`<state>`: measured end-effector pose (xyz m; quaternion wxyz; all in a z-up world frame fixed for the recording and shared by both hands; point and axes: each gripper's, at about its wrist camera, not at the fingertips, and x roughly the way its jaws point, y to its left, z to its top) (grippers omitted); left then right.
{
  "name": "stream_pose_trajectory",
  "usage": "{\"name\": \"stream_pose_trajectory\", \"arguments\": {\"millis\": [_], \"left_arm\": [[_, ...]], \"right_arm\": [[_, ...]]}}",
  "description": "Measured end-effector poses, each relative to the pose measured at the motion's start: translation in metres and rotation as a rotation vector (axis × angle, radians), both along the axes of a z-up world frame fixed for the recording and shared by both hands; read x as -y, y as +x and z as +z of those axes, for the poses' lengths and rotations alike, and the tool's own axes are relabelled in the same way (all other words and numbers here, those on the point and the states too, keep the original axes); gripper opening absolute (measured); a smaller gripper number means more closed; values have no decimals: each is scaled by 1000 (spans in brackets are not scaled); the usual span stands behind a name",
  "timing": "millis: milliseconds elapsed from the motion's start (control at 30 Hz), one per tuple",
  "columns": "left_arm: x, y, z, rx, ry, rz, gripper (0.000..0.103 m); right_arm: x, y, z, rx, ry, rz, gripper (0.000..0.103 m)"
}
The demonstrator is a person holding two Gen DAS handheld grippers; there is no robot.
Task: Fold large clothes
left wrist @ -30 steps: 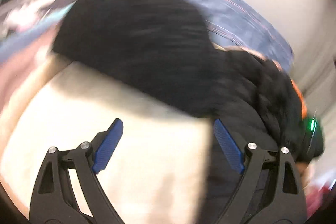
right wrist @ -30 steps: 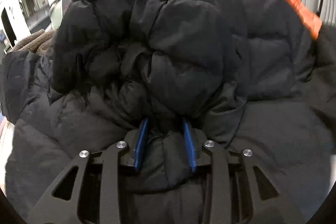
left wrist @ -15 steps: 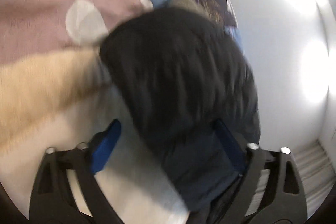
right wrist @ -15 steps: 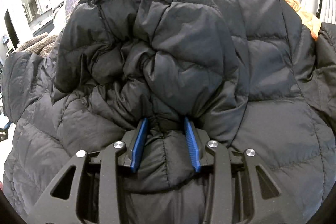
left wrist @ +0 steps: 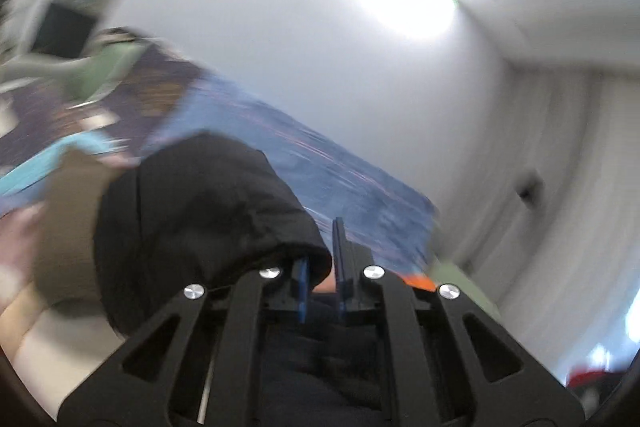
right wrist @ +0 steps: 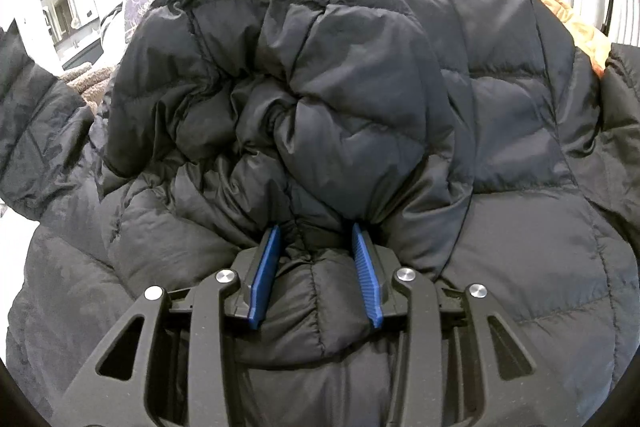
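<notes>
A large black quilted puffer jacket [right wrist: 360,75] fills the right wrist view, bunched in thick folds. My right gripper [right wrist: 316,239] is shut on a fold of it, the blue pads pressing in from both sides. In the blurred left wrist view my left gripper [left wrist: 322,247] is shut on an edge of the same black jacket [left wrist: 192,211], which hangs over its left finger and hides that fingertip.
A blue plaid blanket [left wrist: 340,183] and a patterned quilt [left wrist: 120,99] lie behind the jacket. A white wall [left wrist: 300,47] and ceiling light are above. An orange garment [right wrist: 576,31] shows at the right. A brown fleece [right wrist: 90,83] lies at the left.
My left gripper was open beside the jacket and has closed on its edge, swinging upward toward the wall. My right gripper has kept its hold, the jacket lifting slightly.
</notes>
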<state>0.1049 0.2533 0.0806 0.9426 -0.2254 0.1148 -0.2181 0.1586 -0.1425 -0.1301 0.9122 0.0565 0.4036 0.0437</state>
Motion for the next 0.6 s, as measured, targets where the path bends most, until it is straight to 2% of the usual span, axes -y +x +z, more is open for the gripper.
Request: {"name": "stream_pose_trajectory", "arguments": {"millis": [100,167,233,300,367,433,533,600], "left_arm": [[80,16,5,-12,141,-139,10],[138,28,-12,-64,241,-240,12],[183,43,-44,-156,311,-338,28],[216,53,-76,-258,383,-380,53],[236,57,-104,-321,434,-416,56],[240,64,-134,-368,470,-441,61],[226,52,-147,-369,475,-465,72],[225,36,-146,-348,504,-464,78]], "right_arm": [[14,-7,8,-2,60,-4,46],[32,-20,20,6,109,-14,50],[54,-33,33,19,125,-49,53],[74,-44,43,34,138,-96,58],[103,-55,55,49,183,-146,59],[123,-61,61,49,220,-175,60],[133,-66,69,53,234,-180,60],[121,-67,77,69,210,-143,60]]}}
